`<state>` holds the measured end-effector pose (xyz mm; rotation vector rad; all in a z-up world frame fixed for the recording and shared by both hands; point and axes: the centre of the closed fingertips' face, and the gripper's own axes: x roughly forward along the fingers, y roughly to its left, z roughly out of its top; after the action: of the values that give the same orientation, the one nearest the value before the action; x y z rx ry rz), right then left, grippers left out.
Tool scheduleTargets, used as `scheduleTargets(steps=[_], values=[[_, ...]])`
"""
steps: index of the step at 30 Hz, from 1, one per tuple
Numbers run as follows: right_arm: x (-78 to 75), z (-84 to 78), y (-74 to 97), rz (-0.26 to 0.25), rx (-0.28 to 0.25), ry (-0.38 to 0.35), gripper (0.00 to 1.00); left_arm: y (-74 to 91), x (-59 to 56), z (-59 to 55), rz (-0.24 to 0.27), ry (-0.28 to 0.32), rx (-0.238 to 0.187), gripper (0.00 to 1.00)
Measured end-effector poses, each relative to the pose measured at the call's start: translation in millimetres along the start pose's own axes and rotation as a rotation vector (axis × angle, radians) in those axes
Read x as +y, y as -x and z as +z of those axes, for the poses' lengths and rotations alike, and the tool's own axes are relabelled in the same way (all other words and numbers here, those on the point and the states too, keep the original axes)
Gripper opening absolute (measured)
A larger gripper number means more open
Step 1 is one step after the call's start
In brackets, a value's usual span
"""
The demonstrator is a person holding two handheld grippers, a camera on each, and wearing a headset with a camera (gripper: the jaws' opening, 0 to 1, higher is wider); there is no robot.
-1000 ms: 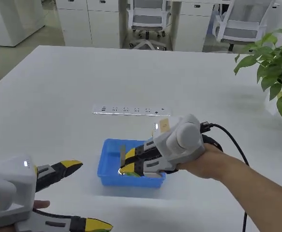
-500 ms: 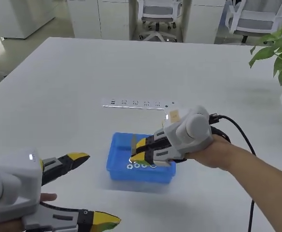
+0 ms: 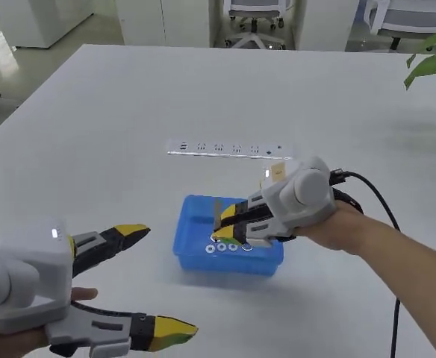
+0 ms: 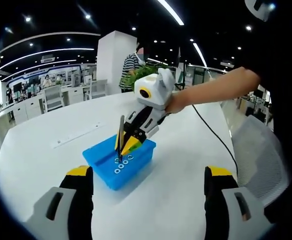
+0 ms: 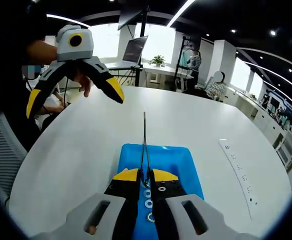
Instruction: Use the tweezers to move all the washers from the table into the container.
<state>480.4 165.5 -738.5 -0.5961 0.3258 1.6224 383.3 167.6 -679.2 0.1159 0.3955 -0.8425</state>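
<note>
Right gripper [image 3: 225,226] is over the blue container [image 3: 194,261], jaws pinched on the tweezers [image 5: 144,135]. A row of washers [image 3: 230,247] lies inside the container, just below those jaws. Left gripper [image 3: 162,280] hangs apart above the white bench [image 3: 128,112], jaws spread wide, holding nothing.

White worktop [image 3: 91,112]: blue container [image 3: 203,260] holding washers [image 3: 229,247], power strip [image 3: 225,148] beyond. Right claw [image 3: 225,225] clamping tweezers [image 3: 218,211] above container; left claw [image 3: 162,280] spread wide.
</note>
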Motion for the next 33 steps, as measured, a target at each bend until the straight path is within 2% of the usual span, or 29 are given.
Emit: scheduleTargets(steps=[7,15,19,24,29,33], values=[[-3.6,-7.6,-5.7,0.006,-0.002,-0.009,0.08,-7.7,2.8,4.4,-0.012,-0.009,0.011,0.96],[-8.9,-12.9,-10.1,0.006,-0.003,-0.012,0.08,-18.2,15.1,7.3,-0.038,-0.025,0.032,0.93],[-12.0,-15.9,-12.2,0.003,-0.004,-0.016,0.08,-24.9,21.5,11.8,-0.043,-0.032,0.028,0.9],[-14.5,-18.8,-14.1,0.001,-0.001,-0.017,0.08,-33.8,36.0,17.2,-0.041,-0.046,0.021,0.8],[-16.0,-21.7,-16.3,0.004,0.004,-0.021,0.08,-42.5,43.8,26.0,-0.064,-0.047,0.007,0.68],[-16.6,-22.1,-17.7,0.007,0.002,-0.023,0.08,-50.8,49.0,30.2,-0.08,-0.073,0.017,0.58]])
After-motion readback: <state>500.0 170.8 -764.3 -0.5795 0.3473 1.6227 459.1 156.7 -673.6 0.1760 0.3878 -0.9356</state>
